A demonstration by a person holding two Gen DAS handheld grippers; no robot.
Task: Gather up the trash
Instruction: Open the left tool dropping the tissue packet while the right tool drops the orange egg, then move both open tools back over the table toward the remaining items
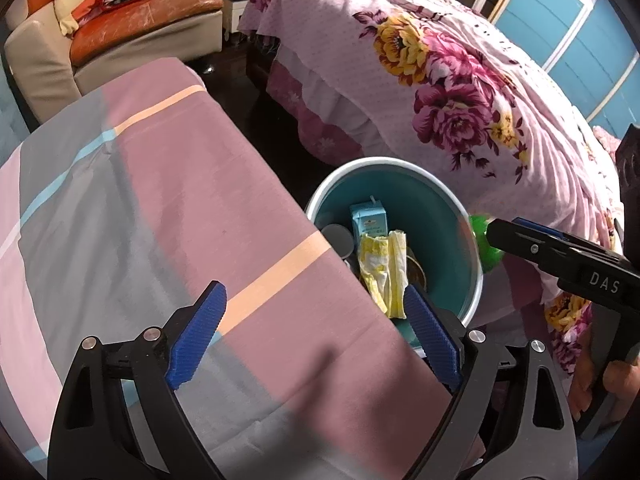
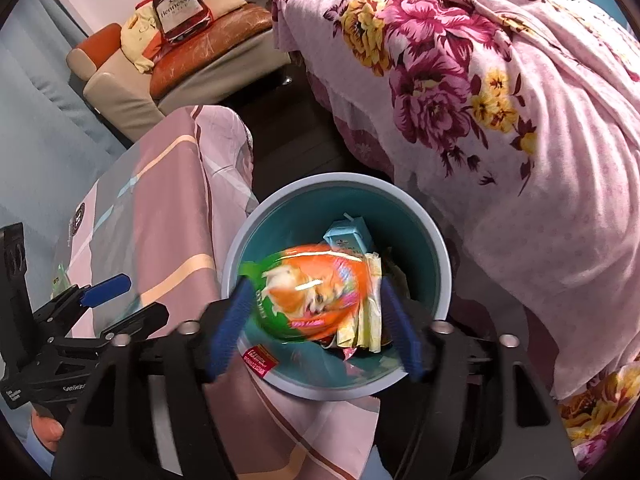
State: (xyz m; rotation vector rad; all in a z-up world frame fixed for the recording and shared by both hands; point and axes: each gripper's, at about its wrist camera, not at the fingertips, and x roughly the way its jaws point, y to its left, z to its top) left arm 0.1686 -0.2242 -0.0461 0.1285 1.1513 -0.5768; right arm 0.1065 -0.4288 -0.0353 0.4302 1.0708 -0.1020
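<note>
writing: "hennessy" reads on the big red bottle-shaped cushion lying on the sofa; "das" in white on the black body of the right tongs as seen from the left camera; a red label on the near inner wall of the bin has white print too blurred to read.
bin: round bin, pale rim and teal inside, stands on the dark floor between the patchwork-covered worktop and the bed under a pink floral bedspread.
trash in bin: light blue drink carton toward the far side, crumpled yellow-white wrapper toward the near side.
snack bag: orange and green snack bag, motion-blurred, sits over the bin mouth between the blue pads of the right tongs; pads stand wide and seem clear of it, though blur leaves contact unsure.
left tongs: left tongs spread wide, nothing between them, above the worktop's right edge beside the bin.
in the way: the worktop's edge hides the bin's left rim from the left camera.
</note>
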